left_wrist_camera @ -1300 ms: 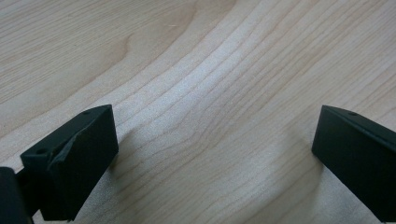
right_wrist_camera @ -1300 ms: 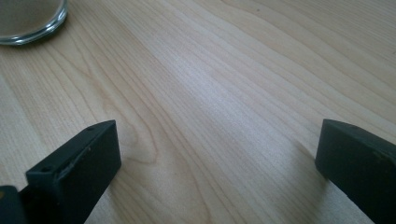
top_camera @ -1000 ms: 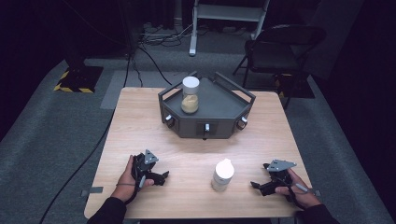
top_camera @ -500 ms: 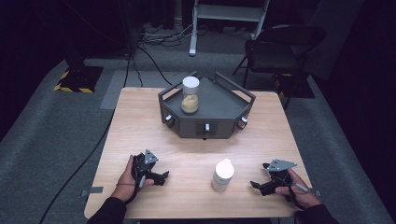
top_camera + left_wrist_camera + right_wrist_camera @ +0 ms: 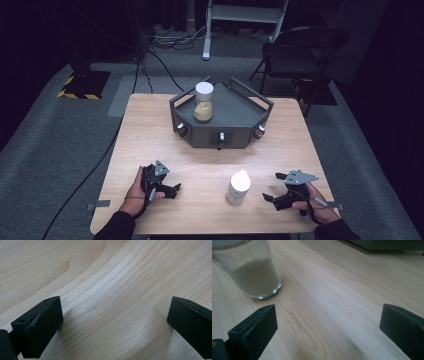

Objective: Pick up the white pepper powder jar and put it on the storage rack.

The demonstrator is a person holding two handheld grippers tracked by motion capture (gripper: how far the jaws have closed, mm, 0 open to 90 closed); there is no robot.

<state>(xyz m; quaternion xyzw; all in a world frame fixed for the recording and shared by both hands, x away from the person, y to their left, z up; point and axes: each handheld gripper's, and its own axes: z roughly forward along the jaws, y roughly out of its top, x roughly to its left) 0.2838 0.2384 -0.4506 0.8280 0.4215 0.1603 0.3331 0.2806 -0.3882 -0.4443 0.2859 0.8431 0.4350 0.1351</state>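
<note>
A clear jar with a white lid and pale powder inside stands near the table's front, between my two grippers. In the right gripper view the jar's glass base sits at the upper left, beyond the jaws. A second white-lidded jar with tan powder stands on a dark grey angular tray at the back middle. My left gripper rests on the wood at the front left, open and empty. My right gripper rests at the front right, open, pointing toward the near jar, apart from it.
The tray has raised rails and knobs on its front faces. The wooden table has bare wood on both sides of the tray. A folding chair and cables lie on the floor beyond the table.
</note>
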